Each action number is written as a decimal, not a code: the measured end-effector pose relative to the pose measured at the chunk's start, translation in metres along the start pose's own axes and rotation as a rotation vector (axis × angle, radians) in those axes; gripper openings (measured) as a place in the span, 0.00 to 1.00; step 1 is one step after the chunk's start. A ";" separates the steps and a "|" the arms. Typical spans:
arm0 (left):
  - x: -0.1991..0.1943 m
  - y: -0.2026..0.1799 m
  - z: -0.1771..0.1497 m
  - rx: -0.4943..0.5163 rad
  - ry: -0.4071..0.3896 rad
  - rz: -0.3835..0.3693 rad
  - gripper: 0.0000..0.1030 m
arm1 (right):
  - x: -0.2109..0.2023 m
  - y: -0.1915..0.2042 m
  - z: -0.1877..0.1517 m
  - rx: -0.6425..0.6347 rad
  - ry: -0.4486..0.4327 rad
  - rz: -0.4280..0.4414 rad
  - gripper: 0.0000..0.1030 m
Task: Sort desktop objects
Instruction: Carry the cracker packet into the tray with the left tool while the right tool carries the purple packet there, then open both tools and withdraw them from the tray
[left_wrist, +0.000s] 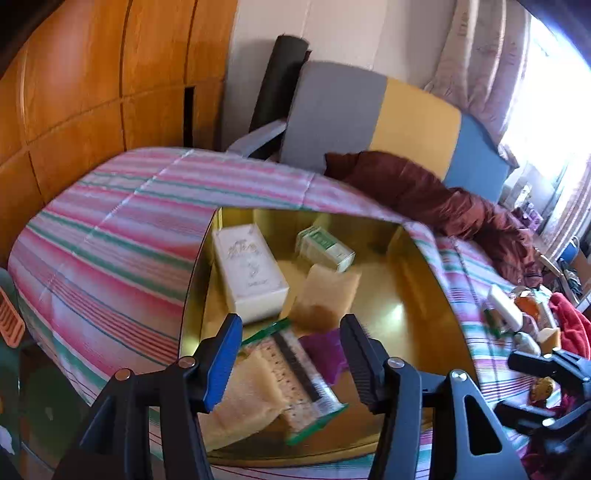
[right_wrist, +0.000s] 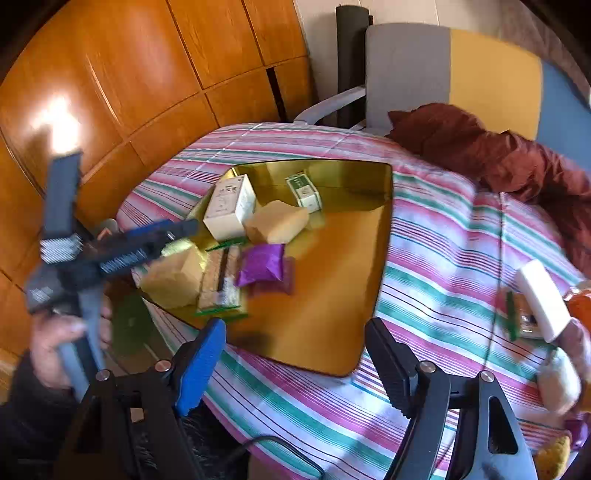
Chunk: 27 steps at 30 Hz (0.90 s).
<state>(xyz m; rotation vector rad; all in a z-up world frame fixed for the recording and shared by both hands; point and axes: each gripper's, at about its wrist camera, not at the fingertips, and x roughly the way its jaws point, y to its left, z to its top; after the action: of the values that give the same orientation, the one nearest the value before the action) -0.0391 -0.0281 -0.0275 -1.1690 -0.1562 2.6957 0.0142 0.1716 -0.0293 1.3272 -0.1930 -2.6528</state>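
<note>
A gold tray lies on the striped cloth. In it are a white box, a small green-and-white box, a tan sponge, a second sponge, a green-edged cracker packet and a purple packet. My left gripper hovers open above the cracker packet at the tray's left side, without touching it. Open and empty, my right gripper hangs over the tray's near corner.
More items sit on the striped cloth right of the tray: a white bar, an orange jar and small packets. A dark red cloth and a chair lie behind. A hand holds the left gripper.
</note>
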 end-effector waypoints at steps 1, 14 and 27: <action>-0.003 -0.005 0.002 0.009 -0.011 0.002 0.54 | -0.003 -0.001 -0.004 -0.004 -0.008 -0.022 0.77; -0.030 -0.060 0.010 0.141 -0.045 -0.030 0.55 | -0.030 -0.027 -0.026 0.055 -0.118 -0.100 0.86; -0.021 -0.096 -0.001 0.220 0.000 -0.104 0.56 | -0.058 -0.078 -0.051 0.220 -0.151 -0.177 0.77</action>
<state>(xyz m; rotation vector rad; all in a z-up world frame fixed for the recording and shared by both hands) -0.0108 0.0604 0.0036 -1.0646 0.0761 2.5463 0.0816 0.2574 -0.0292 1.2556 -0.4167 -2.9569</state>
